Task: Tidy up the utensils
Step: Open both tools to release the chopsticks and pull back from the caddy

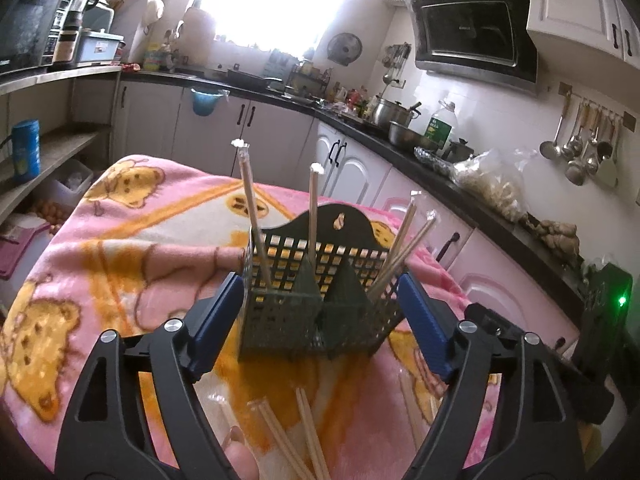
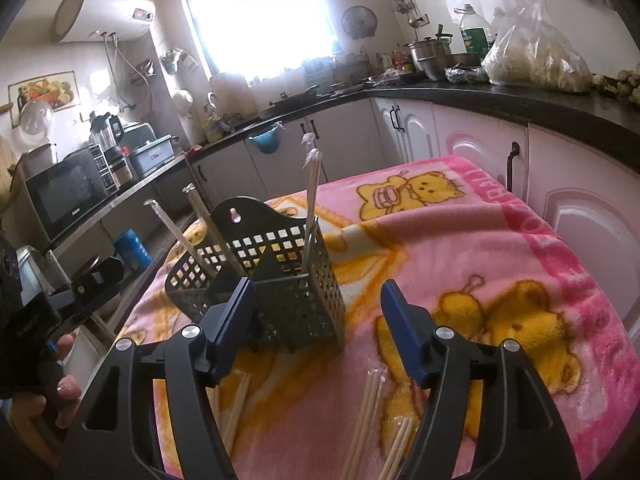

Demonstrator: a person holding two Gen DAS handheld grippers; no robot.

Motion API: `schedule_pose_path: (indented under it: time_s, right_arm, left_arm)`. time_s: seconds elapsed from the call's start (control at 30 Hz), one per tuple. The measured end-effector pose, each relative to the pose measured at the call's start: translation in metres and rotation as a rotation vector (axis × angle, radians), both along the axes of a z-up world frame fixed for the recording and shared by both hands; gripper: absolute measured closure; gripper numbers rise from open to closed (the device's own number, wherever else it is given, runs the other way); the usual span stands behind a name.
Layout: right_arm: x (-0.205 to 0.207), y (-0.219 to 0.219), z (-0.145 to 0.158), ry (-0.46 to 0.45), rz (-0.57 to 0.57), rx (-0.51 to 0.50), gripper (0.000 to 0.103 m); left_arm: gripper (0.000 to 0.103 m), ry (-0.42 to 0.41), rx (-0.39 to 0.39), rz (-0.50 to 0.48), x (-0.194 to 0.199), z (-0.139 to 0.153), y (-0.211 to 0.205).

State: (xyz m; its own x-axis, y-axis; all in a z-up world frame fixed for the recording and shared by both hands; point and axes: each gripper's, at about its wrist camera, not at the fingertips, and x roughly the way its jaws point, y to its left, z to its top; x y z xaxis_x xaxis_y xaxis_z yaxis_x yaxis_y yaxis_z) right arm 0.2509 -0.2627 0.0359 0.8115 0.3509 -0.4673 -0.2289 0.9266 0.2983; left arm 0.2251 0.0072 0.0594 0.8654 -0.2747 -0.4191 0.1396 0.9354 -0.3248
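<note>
A black perforated utensil basket (image 1: 280,320) stands upright on a pink bear-print blanket (image 1: 120,248). Several plastic-wrapped chopstick pairs (image 1: 252,208) lean in its compartments. My left gripper (image 1: 320,280) is open, its blue pads flanking the basket's sides; no pressing shows. In the right wrist view the basket (image 2: 304,304) sits ahead and to the left of my right gripper (image 2: 316,286). That gripper is open: its left pad overlaps the basket's near corner and its right pad hangs over bare blanket. Loose chopsticks (image 2: 372,420) lie on the blanket below both grippers.
More loose chopsticks (image 1: 288,440) lie near the blanket's front edge. A dark kitchen counter (image 1: 460,184) with pots and a bag of food runs behind and to the right, white cabinets below. Shelves with a microwave (image 2: 68,200) stand at the left. A hand (image 2: 64,392) holds the left gripper.
</note>
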Motion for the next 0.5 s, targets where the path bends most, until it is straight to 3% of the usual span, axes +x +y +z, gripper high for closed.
schedule_pose_path:
  time_s: [0.5]
  right_arm:
    - [-0.031, 0.0, -0.009, -0.001, 0.013, -0.033, 0.036]
  left_arm:
    - [0.02, 0.05, 0.009, -0.003, -0.018, -0.022, 0.002]
